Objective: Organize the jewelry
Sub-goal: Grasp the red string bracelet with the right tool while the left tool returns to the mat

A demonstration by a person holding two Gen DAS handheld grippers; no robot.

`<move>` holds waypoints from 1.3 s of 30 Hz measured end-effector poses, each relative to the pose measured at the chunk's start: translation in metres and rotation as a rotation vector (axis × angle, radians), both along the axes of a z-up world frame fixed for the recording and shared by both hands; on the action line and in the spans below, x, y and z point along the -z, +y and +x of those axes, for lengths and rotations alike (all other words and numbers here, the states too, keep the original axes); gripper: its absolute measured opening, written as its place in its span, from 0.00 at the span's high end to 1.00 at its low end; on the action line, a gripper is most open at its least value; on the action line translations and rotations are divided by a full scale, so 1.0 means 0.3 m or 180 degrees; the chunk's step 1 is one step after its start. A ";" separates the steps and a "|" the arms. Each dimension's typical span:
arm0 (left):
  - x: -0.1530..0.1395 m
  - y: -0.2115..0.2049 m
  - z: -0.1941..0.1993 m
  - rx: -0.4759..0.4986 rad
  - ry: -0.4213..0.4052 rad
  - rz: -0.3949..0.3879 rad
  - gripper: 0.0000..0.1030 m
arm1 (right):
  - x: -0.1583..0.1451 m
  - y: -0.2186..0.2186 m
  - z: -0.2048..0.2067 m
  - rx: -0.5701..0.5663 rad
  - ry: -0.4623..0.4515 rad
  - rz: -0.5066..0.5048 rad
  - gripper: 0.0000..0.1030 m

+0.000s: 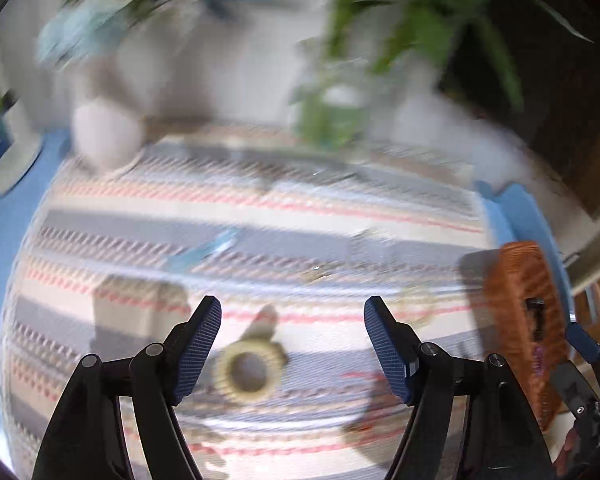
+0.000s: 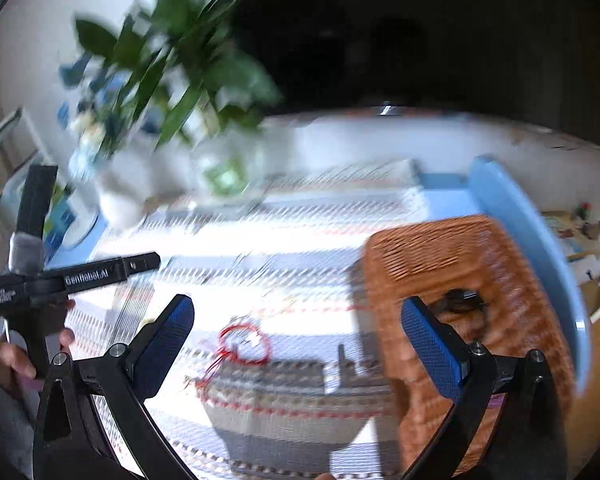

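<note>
Here the beige bracelet [image 1: 249, 372] lies between the left gripper [image 1: 292, 346]'s open, empty fingers [image 1: 198, 346]

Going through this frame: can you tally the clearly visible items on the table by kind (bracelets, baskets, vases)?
Bracelets: 2 (beige beaded bracelet, red cord bracelet)
Baskets: 1 (wicker basket)
Vases: 2 (white vase, glass vase)
Total: 5
Thin chains on the striped mat are too blurred to count.
</note>
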State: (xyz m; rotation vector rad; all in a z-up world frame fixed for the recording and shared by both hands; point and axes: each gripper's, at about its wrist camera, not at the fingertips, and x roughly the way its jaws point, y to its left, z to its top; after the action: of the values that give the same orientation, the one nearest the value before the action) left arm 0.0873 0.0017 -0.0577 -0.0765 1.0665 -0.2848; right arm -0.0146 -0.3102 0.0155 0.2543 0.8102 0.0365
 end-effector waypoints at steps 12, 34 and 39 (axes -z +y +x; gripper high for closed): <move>0.241 0.132 -0.049 -0.0127 0.0404 0.0202 0.27 | 0.282 0.249 0.117 -0.0651 0.0579 -0.0185 0.08; 0.287 0.101 -0.136 -0.0187 -0.0325 0.0572 0.57 | 0.415 0.399 0.182 -0.0785 0.0589 -0.1051 0.80; 0.277 0.111 -0.149 -0.0203 -0.0363 0.0550 0.81 | 0.404 0.381 0.169 -0.0922 0.0648 -0.0760 0.94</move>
State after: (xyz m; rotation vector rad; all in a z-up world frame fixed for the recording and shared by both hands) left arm 0.0425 0.0351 -0.1406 0.0602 0.9697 -0.1370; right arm 0.0361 -0.1959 -0.1058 -0.0883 1.0400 0.1872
